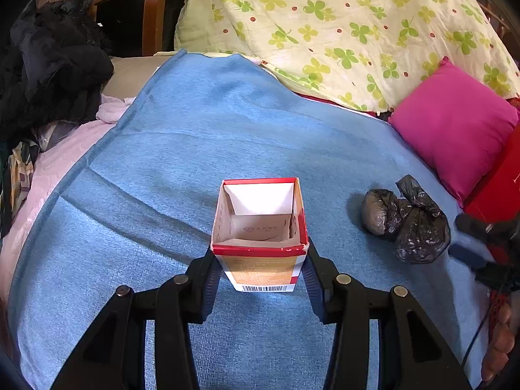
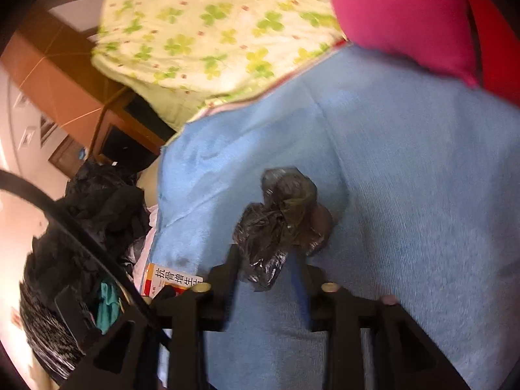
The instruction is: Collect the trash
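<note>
An open-topped red, white and orange carton [image 1: 263,268] stands upright over the blue blanket [image 1: 195,149], and my left gripper [image 1: 260,253] is shut on its lower sides. The same carton [image 2: 169,282] shows at the lower left of the right wrist view. A crumpled black plastic bag [image 1: 406,221] lies on the blanket to the carton's right. My right gripper [image 2: 265,256] has the near lobe of the bag [image 2: 286,201] between its fingers, with the pads against its sides. In the left wrist view the right gripper [image 1: 461,237] comes in from the right edge at the bag.
A pink cushion [image 1: 455,130] and a red box [image 1: 497,188] lie at the right. A clover-print quilt [image 1: 325,26] is heaped at the back. Dark clothes [image 1: 48,65] are piled at the left, with a wooden cabinet [image 1: 146,16] behind.
</note>
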`<state>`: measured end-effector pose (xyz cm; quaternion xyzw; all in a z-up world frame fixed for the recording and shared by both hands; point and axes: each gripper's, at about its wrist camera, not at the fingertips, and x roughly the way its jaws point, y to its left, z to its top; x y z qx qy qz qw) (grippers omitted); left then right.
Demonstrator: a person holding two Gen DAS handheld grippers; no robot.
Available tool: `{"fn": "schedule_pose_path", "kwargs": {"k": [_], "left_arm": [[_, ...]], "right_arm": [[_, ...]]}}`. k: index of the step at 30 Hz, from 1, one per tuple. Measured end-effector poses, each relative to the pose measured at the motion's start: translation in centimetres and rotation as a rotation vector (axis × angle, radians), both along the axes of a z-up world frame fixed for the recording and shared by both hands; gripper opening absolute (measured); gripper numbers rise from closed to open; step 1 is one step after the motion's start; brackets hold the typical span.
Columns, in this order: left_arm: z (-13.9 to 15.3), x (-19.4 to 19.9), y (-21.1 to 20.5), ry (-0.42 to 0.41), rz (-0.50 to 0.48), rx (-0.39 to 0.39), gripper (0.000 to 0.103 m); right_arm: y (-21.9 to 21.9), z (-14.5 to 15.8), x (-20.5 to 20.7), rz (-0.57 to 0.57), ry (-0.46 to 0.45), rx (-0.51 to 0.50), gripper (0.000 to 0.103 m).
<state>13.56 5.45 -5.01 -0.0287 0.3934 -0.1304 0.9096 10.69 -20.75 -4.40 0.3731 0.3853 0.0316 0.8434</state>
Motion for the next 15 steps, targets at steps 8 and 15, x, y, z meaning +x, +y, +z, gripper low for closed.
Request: {"fn": "schedule_pose_path", "kwargs": {"k": [8,15], "left_arm": [[-0.1,0.1,0.0,0.006,-0.010,-0.008,0.048],[-0.3,0.0,-0.6,0.001,-0.026,0.010,0.048]], "right_arm": [[-0.4,-0.2,0.8,-0.042,-0.030,-0.020,0.081],[0.0,-1.5,3.9,-0.029,0.005,-0.084,0.075]]}}
